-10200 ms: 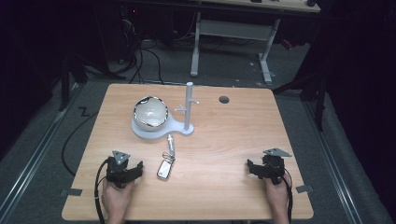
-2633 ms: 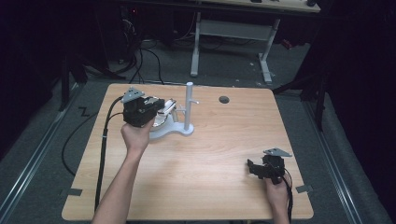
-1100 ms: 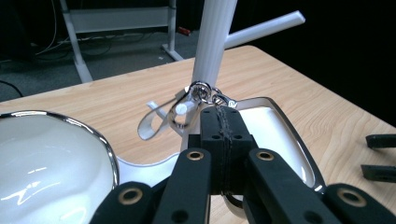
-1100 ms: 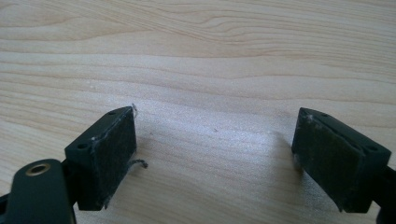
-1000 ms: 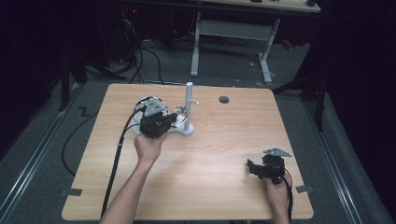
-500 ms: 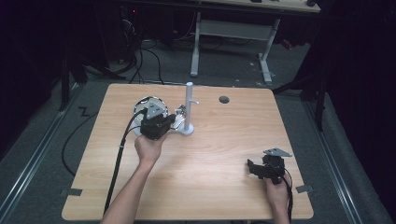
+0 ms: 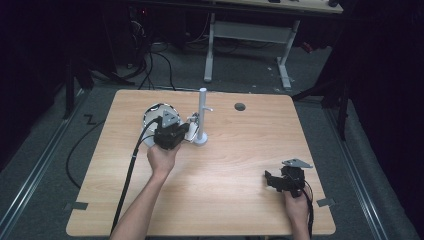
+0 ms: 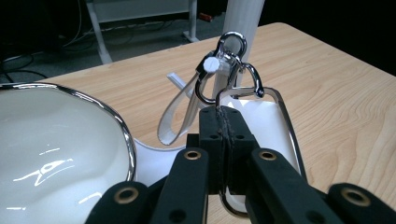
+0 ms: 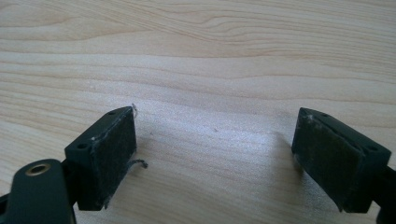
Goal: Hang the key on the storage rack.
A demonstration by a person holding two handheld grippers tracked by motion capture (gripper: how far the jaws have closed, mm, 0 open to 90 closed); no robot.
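Bowl: a white bowl (image 8: 51, 154) with a chrome rim sits on the white stand base (image 8: 154, 163); nothing can be seen inside it.
Keychain: a silver key fob (image 8: 280, 121) with a chrome clasp (image 8: 232, 60) and a white strap loop (image 8: 180, 112); the clasp hangs at the small peg (image 8: 211, 64) of the white post (image 7: 202, 117), while the fob's metal frame is in the left gripper's grip.
Left gripper: the left gripper (image 7: 186, 134) has its jaws pressed nearly together, pinching the thin chrome edge of the key fob just below the clasp.
Right gripper: the right gripper (image 9: 215, 140) has its jaws spread wide, with bare wood between the pads.
Table: a light wooden table (image 7: 235, 165) with a dark round hole (image 7: 240, 106) near the far edge.
Room: dark; a grey floor with cables, and a metal table frame (image 7: 247, 35) behind.
Left arm: the forearm reaches forward from the bottom edge to the stand.
Right hand: it rests low at the near right corner of the table, well apart from the stand.
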